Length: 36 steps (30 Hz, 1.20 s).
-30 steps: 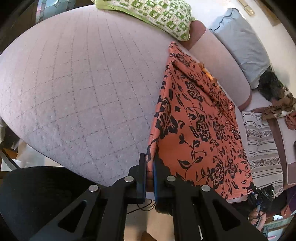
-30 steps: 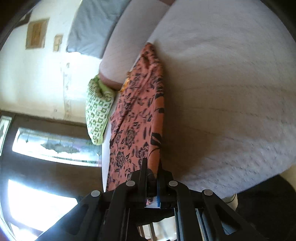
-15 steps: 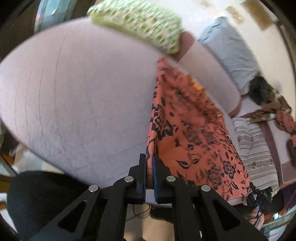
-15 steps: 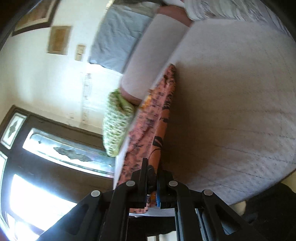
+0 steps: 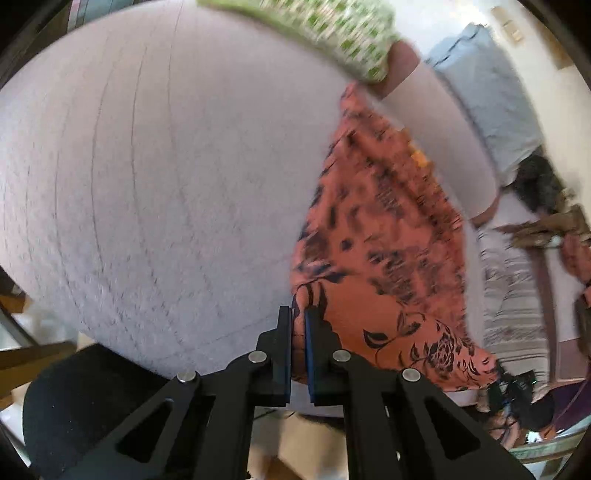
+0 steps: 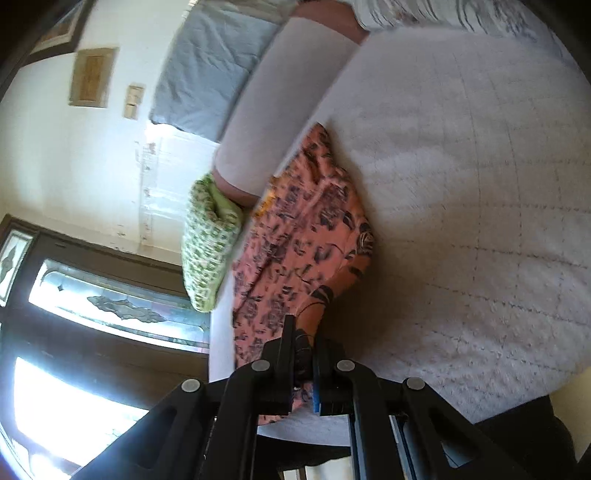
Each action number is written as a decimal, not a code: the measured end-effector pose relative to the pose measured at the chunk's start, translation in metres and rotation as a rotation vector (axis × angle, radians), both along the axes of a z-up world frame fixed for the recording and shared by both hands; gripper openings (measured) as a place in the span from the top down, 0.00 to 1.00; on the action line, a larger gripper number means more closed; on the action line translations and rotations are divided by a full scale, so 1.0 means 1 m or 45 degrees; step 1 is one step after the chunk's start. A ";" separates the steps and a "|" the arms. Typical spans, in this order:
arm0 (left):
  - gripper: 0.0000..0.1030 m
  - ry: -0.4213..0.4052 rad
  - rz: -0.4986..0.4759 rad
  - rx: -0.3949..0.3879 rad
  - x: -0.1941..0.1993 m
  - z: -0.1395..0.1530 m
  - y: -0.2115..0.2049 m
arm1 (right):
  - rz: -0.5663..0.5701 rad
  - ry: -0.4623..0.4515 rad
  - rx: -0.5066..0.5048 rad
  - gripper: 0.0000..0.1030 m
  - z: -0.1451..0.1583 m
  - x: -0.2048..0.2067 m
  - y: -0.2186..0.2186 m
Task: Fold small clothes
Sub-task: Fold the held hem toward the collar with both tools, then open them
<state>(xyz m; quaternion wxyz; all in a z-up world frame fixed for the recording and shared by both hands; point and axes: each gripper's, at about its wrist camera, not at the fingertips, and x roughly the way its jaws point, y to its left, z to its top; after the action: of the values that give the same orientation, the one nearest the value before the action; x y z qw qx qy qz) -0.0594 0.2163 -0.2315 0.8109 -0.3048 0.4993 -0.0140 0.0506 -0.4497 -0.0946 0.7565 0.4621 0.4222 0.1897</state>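
An orange garment with a black flower print (image 5: 384,236) lies on the quilted lilac bed cover (image 5: 147,177). My left gripper (image 5: 298,317) is shut on its near left corner, lifted a little off the cover. In the right wrist view the same garment (image 6: 299,236) bunches toward the camera, and my right gripper (image 6: 303,332) is shut on its near right corner. The far end of the garment rests against a lilac bolster (image 5: 443,136). Both views are blurred by motion.
A green-and-white patterned pillow (image 5: 332,33) and a grey pillow (image 5: 491,96) lie at the head of the bed. A striped cloth (image 5: 513,295) and a heap of dark clothes (image 5: 543,184) lie to the right. A window (image 6: 92,295) is at the left.
Both grippers have lifted their garment corners and carried them toward the head of the bed. The garment now looks shorter and bunched. Both stay shut on the cloth.
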 end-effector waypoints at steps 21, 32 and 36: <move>0.63 -0.205 0.065 0.080 0.355 0.072 0.018 | 0.082 -0.053 -0.005 0.82 0.015 0.335 0.014; 0.30 -0.318 0.061 0.280 0.294 0.060 0.030 | 0.065 -0.063 -0.404 0.27 -0.013 0.295 0.023; 0.29 -0.285 -0.201 0.260 0.276 0.042 -0.003 | 0.223 -0.030 -0.447 0.25 -0.021 0.288 0.040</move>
<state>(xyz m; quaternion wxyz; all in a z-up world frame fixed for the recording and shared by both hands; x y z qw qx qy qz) 0.2167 0.2137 -0.1898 0.8846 -0.1772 0.4272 -0.0605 0.3385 -0.4097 -0.1160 0.8108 0.2825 0.4786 0.1837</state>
